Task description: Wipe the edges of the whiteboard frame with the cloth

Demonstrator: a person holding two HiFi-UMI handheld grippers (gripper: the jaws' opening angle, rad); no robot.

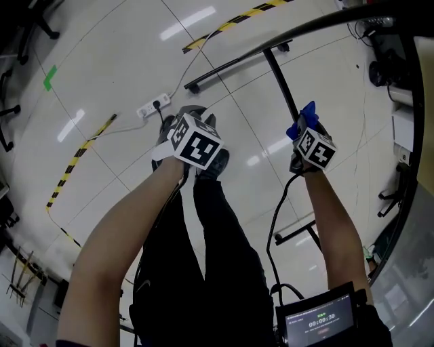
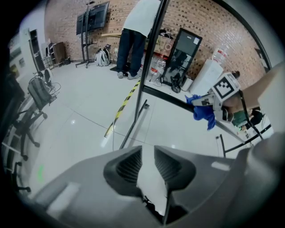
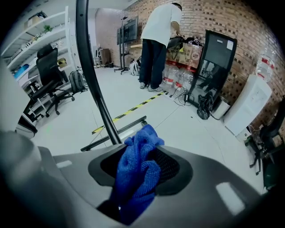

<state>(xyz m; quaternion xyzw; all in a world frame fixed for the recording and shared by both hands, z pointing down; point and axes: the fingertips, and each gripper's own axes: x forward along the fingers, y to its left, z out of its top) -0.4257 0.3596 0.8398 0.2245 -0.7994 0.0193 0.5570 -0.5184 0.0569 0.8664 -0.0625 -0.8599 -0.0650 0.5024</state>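
Note:
My right gripper [image 1: 305, 125] [image 3: 140, 164] is shut on a bunched blue cloth [image 3: 136, 171] [image 1: 304, 116] that sticks out past its jaws. The cloth sits right beside the black post of the whiteboard frame [image 1: 279, 78] [image 3: 94, 84]; whether they touch I cannot tell. The frame's black top edge [image 1: 352, 19] curves across the upper right. My left gripper [image 1: 193, 118] [image 2: 147, 167] hangs to the left, away from the frame, shut with nothing between its jaws. In the left gripper view the right gripper [image 2: 222, 91] holds the cloth [image 2: 202, 113] by a black frame bar [image 2: 167, 97].
The stand's black base bar [image 1: 230, 68] lies on the pale tiled floor. A power strip [image 1: 152, 106] and yellow-black tape [image 1: 74, 162] are at the left. A person [image 3: 156, 40] stands by the brick wall, an office chair [image 3: 51, 73] at the left.

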